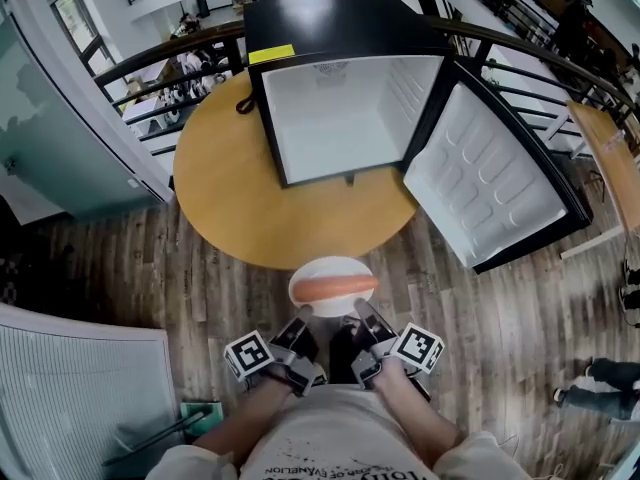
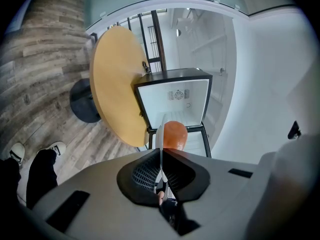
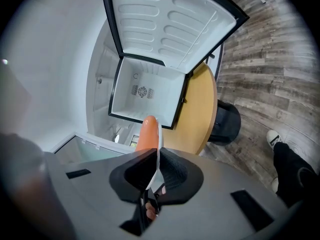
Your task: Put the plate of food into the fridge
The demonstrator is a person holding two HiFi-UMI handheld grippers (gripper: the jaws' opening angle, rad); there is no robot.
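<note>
Currently mid-carry: left tool [image 1: 303,320] and right tool [image 1: 364,316] each clamped on the plate [image 1: 330,268] rim, well short of the open fridge [image 1: 340,118]. Next: raise, keep level, slide inside.

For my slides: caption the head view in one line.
The left gripper and right gripper clamp a plate carrying a sausage before the open fridge on a table.

Round wooden table [image 1: 230,188] on plank floor [image 1: 120,268], black pedestal base [image 2: 85,101] beneath. Dark railing [image 1: 140,63] curves behind the table. Glass wall [image 1: 50,118] at left. Second wooden tabletop [image 1: 605,148] at right edge. Someone's legs [image 1: 600,380] lower right.
</note>
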